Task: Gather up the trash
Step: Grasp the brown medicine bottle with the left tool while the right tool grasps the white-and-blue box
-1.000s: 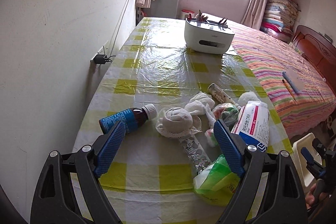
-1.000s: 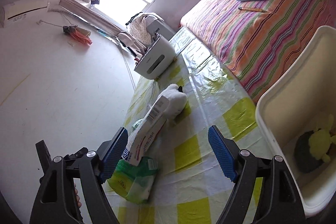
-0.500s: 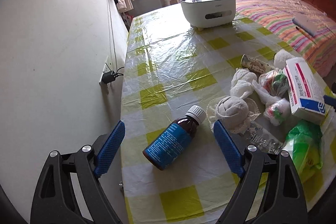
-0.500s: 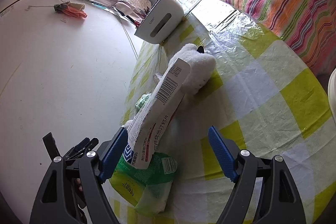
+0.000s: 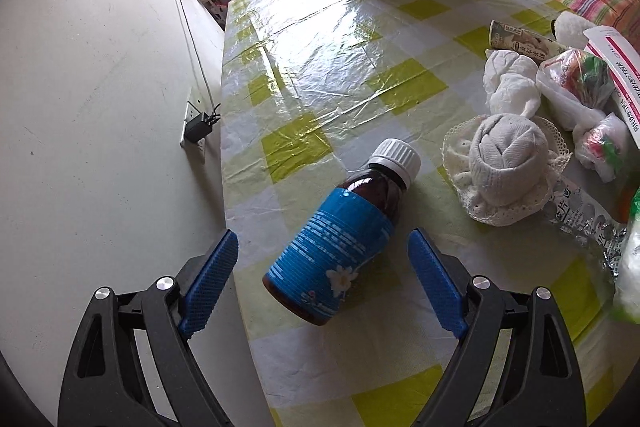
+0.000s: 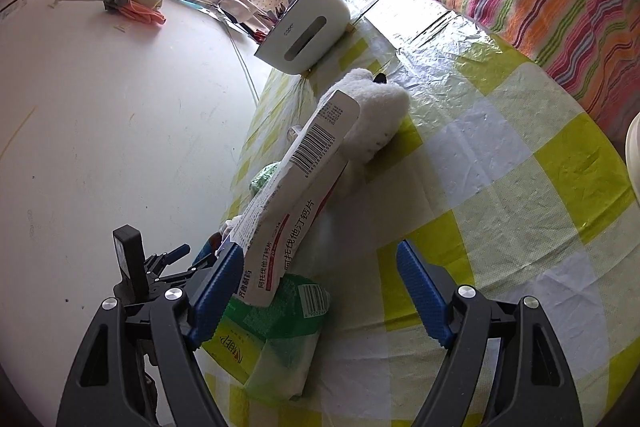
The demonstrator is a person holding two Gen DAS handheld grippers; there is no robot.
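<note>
The left tongs (image 5: 323, 289) gape wide around a brown medicine bottle (image 5: 344, 243) lying on its side on the checked counter (image 5: 360, 59), blue label up, white cap pointing far. The right tongs (image 6: 320, 291) stand wide too, gripping nothing, a white medicine box (image 6: 296, 199) leaning just beyond on a green packet (image 6: 276, 331).

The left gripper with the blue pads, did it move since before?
Yes. The left gripper has swung toward the wall side and closer to the yellow checked table; the brown bottle with the blue label now lies between its open fingers.
</note>
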